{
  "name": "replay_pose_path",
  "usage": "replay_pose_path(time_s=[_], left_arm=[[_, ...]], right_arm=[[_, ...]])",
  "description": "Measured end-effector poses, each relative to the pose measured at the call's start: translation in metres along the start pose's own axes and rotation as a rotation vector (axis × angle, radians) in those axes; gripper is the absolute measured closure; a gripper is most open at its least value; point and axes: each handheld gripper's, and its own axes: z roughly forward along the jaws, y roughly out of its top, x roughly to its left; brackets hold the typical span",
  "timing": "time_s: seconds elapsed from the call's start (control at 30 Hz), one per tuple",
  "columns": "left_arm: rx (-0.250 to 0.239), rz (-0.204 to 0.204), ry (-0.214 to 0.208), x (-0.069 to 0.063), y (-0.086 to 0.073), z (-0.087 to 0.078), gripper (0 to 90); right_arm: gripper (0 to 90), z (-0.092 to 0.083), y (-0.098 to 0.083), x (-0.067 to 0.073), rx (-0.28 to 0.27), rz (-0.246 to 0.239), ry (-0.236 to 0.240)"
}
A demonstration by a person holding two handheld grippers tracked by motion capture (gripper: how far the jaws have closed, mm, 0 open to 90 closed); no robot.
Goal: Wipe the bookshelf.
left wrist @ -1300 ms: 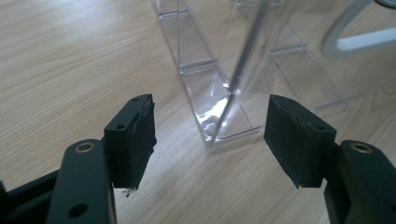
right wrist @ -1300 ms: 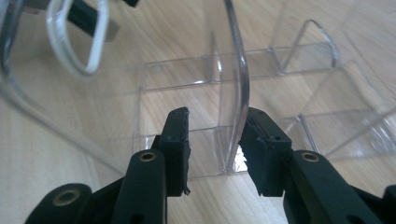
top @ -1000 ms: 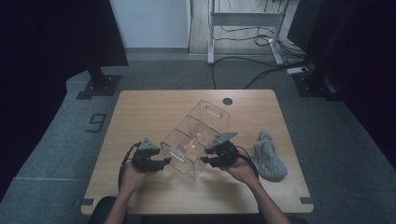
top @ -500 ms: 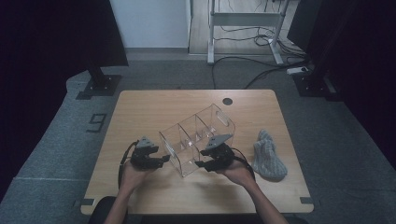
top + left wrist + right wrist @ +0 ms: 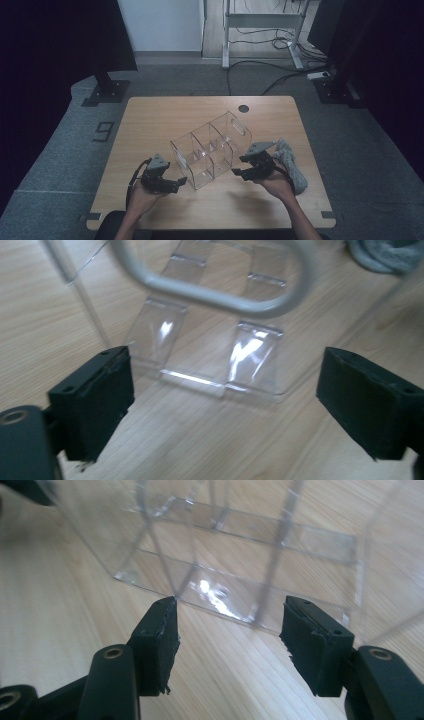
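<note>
A clear plastic organiser [image 5: 212,150] with three compartments stands upright on the wooden table [image 5: 150,120], set at a slant. My left gripper [image 5: 179,181] is just off its near left end, and its jaws have just been opening. In the left gripper view they stand wide apart [image 5: 225,405], with nothing between the pads [image 5: 95,400] and the organiser's handle cut-out [image 5: 215,285] ahead. My right gripper [image 5: 236,172] sits beside the near right wall. Its jaws have also been opening and stand apart [image 5: 227,630], clear of the organiser's bottom edge [image 5: 240,600].
A grey knitted cloth [image 5: 292,160] lies on the table just right of my right hand, also seen at the top right of the left gripper view [image 5: 385,252]. A round cable hole [image 5: 243,108] sits near the table's far edge.
The organiser was held tilted up between both grippers and now stands flat on the table. Both grippers have let go of it and drawn back a little.
</note>
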Motion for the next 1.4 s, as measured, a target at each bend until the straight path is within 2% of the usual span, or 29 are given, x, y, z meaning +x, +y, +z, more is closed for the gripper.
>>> replay_pose_path(time_s=[0.17,0.23,0.4,0.47,0.63,0.87,0.9,1.1,1.23,1.4], left_arm=[[0.014,0.026,0.004,-0.015,0.006,0.003,0.0],[0.019,0.036,0.013,-0.02,0.009,0.006,0.0],[0.037,0.044,0.073,-0.024,0.014,0.014,0.0],[0.04,0.035,0.098,-0.022,0.015,0.015,1.6],[0.043,0.029,0.087,-0.016,0.014,0.014,4.0],[0.051,0.024,0.119,-0.005,0.014,0.008,7.8],[0.05,0.018,0.13,0.0,0.014,0.005,9.4],[0.052,0.004,0.184,0.014,0.016,-0.001,14.8],[0.021,-0.001,0.17,0.016,0.022,-0.003,21.5],[-0.01,0.019,0.145,0.011,0.035,-0.003,36.4]], right_arm=[[38.0,-0.002,-0.008,-0.012,0.013,0.031,-0.027],[37.6,-0.003,-0.009,-0.015,0.012,0.036,-0.031],[36.6,-0.004,-0.012,-0.021,0.014,0.051,-0.052],[36.3,-0.005,-0.014,-0.023,0.021,0.054,-0.059],[35.6,-0.007,-0.018,-0.027,0.023,0.064,-0.072],[35.4,-0.009,-0.021,-0.029,0.024,0.072,-0.081],[35.3,-0.01,-0.021,-0.029,0.026,0.073,-0.082],[34.7,-0.01,-0.021,-0.029,0.027,0.07,-0.088],[34.3,-0.01,-0.02,-0.029,0.029,0.069,-0.091],[34.1,-0.011,-0.02,-0.028,0.027,0.065,-0.094]])
